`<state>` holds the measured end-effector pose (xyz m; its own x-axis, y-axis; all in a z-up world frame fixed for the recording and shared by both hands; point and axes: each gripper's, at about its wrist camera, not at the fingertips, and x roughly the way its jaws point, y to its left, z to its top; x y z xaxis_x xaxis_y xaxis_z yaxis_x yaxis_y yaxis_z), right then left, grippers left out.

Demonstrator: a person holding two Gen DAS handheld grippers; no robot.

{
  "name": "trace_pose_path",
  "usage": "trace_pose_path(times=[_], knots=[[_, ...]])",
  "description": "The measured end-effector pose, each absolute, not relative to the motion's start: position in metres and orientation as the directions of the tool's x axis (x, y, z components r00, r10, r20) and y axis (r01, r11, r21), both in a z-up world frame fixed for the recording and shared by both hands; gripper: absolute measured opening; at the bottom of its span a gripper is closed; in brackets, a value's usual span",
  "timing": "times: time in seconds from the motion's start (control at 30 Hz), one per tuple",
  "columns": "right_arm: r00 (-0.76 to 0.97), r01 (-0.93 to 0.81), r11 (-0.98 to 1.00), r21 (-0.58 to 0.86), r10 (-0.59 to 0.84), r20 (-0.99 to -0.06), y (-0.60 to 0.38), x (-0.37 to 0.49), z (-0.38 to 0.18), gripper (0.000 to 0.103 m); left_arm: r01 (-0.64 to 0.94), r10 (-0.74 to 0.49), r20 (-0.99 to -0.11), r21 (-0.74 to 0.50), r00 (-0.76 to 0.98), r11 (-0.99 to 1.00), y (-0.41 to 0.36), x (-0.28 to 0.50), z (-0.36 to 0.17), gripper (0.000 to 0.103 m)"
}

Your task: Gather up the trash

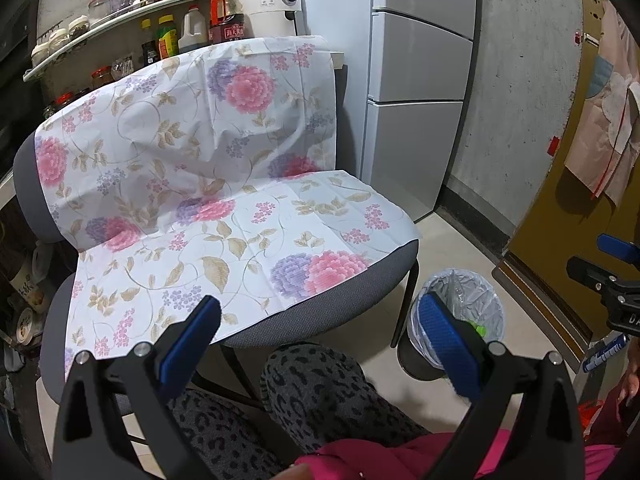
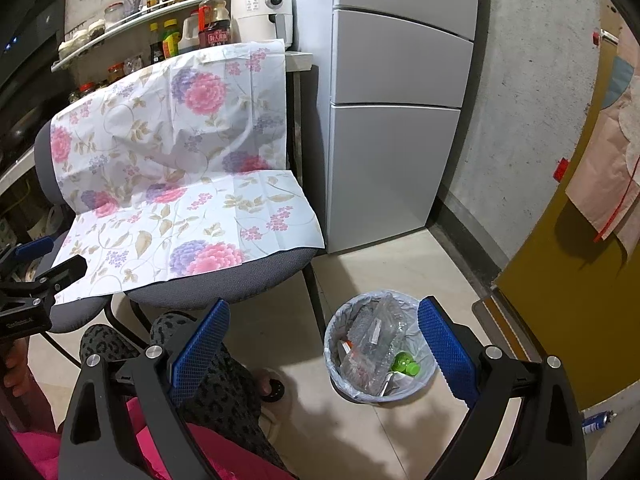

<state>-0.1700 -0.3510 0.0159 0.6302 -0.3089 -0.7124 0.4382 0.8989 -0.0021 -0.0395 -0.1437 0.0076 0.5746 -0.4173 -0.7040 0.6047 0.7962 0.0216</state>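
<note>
A small trash bin (image 2: 340, 376) with a pale plastic liner stands on the floor right of the chair. It holds a crushed clear plastic bottle (image 2: 378, 340) with a green cap and other scraps. The bin also shows in the left wrist view (image 1: 468, 284), partly behind a blue pad. My left gripper (image 1: 320, 340) is open and empty, above the chair's front edge and the person's knees. My right gripper (image 2: 324, 344) is open and empty, above the floor beside the bin. The floral cloth (image 1: 224, 200) covers the chair seat and back; no loose trash shows on it.
A grey chair (image 2: 240, 276) carries the cloth. A white fridge (image 2: 396, 120) stands behind the bin. Shelves with bottles and a white air fryer (image 1: 272, 4) are at the back. A yellow door (image 2: 568, 280) is at right. The person's patterned legs (image 1: 312, 392) are below.
</note>
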Motion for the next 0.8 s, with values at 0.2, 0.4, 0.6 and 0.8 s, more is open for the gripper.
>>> trace_pose_path(times=[0.2,0.4,0.6,0.8], knots=[[0.628,0.438,0.899,-0.002,-0.308,-0.714,-0.3524,-0.1697,0.015,0.094,0.605,-0.418,-0.703,0.021,0.575,0.796,-0.1446,-0.0393,0.0084,0.096],[0.63,0.437,0.899,-0.001,-0.307,-0.714,-0.3535,-0.1701,0.0151,0.094,0.605,-0.419,-0.703,0.021,0.575,0.796,-0.1446,-0.0396,0.0084,0.096],[0.628,0.44,0.898,-0.001,-0.308,-0.715,-0.3539,-0.1696,0.0145,0.094,0.604,-0.419,-0.702,0.02,0.575,0.796,-0.1435,-0.0406,0.0083,0.096],[0.628,0.44,0.898,-0.002,-0.309,-0.715,-0.3538,-0.1699,0.0147,0.094,0.603,-0.419,-0.702,0.019,0.576,0.797,-0.1427,-0.0405,0.008,0.096]])
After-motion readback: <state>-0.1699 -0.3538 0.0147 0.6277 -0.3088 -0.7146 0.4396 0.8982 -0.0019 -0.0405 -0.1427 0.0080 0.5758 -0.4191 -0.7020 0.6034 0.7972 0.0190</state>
